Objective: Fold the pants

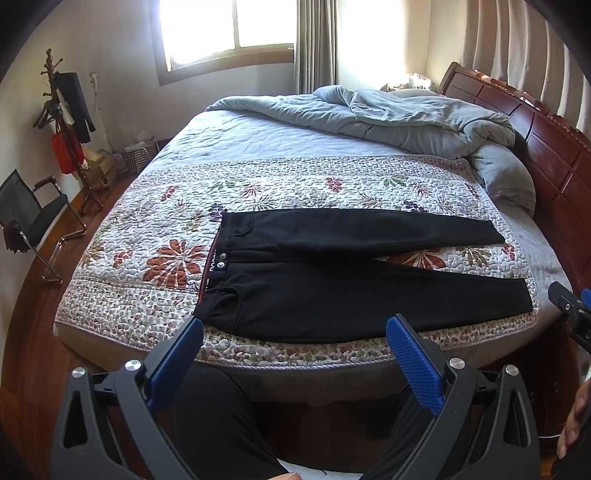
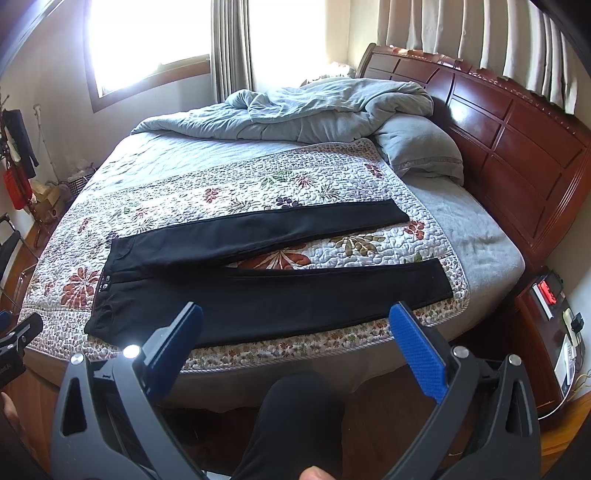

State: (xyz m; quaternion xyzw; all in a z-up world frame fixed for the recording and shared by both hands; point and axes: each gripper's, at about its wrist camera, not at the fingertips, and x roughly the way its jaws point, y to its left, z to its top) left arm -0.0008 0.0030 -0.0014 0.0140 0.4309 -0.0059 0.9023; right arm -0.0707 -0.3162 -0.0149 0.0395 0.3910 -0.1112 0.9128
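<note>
Gaping fingers (image 1: 413, 354) — clear of pants (image 1: 332, 280)

A floral quilt (image 1: 258, 184) covers the bed's near half. A rumpled grey duvet (image 1: 388, 114) lies far, a grey pillow (image 2: 421, 147) by the wooden headboard (image 2: 517, 147), right. A black chair (image 1: 33, 218) stands left.

Bright window (image 1: 225, 33), curtains (image 1: 316, 44), bed (image 1: 258, 140) with red-brown headboard (image 2: 517, 122), wood floor (image 1: 22, 343), black chair (image 1: 33, 218)

Wooden bed (image 1: 546, 155) under a floral quilt (image 1: 155, 221), black pants (image 1: 332, 288) flat on it, grey duvet (image 1: 388, 118) behind.
</note>
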